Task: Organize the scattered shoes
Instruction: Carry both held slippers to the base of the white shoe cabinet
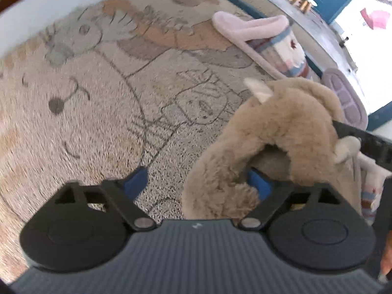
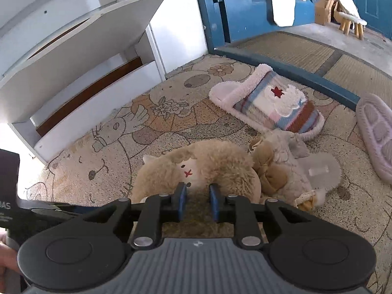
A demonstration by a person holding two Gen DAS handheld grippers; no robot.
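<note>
The step in hand looks like letting go of the fluffy tan slipper with small pale ears [image 1: 274, 132], which rests on the patterned beige rug [image 1: 98, 103]. The left gripper [image 1: 196, 183] has its fingers well spread; its right finger [image 1: 257, 183] sits inside the slipper's plush collar, while the left finger is over bare rug, so nothing is pinched. The right gripper [image 2: 197, 202] has its fingers only a little apart, just in front of the slipper's cream face panel with its red cross, and whether they touch the fur cannot be told. Beyond its fingertips lie a pale plush slipper with a tan bow [image 2: 281, 169] and a pink plaid slipper [image 2: 269, 103]. To the upper left of those fingers, the white tilt-out shoe cabinet [image 2: 73, 73] stands open, showing no shoes. The next move probably calls for picking another slipper and pairing it.
</note>
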